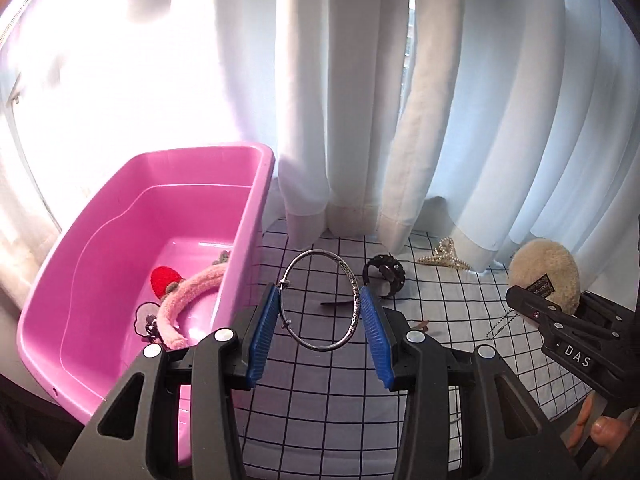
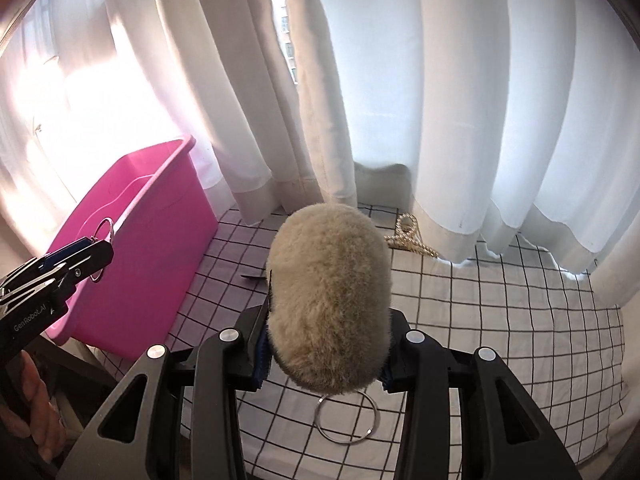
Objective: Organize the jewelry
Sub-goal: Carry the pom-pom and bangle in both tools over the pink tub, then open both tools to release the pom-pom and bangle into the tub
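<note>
Pink tub (image 1: 248, 216); silver bangle (image 1: 320, 300); beige fluffy scrunchie (image 2: 328, 296); white black-grid cloth (image 2: 500, 312); blue tool pads (image 1: 262, 336).

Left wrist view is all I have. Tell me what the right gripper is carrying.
Observer: The right gripper is shut on the fluffy beige puff, with a blue pad pressed into each side.
Operator: Report anything on the cloth under it.
Observer: A second silver ring lies flat on the checked cloth, just below the puff in the picture.
Operator: Check my bangle from that side.
Observer: The silver bangle pokes out past the left gripper and shows against the pink tub's outer wall.
</note>
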`<act>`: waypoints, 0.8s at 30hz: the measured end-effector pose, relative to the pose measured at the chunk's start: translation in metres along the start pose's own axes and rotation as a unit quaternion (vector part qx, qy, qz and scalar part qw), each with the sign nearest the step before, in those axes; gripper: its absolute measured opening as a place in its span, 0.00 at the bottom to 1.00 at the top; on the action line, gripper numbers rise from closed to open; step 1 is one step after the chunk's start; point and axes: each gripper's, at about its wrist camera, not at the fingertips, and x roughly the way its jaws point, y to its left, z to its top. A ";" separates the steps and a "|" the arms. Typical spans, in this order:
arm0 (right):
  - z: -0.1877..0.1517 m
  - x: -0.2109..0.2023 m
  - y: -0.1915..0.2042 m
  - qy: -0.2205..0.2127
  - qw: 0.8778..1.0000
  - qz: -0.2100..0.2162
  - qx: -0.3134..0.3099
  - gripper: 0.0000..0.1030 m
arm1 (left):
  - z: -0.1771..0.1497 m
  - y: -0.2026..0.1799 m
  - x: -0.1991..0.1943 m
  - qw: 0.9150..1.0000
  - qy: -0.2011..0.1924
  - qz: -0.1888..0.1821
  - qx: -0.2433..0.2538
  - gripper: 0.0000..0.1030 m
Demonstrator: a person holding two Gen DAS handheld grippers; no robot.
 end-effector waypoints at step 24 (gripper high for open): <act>0.087 0.118 0.253 0.079 0.970 0.153 -0.173 0.38 | -0.001 0.184 0.024 0.979 0.055 0.147 -0.129 0.40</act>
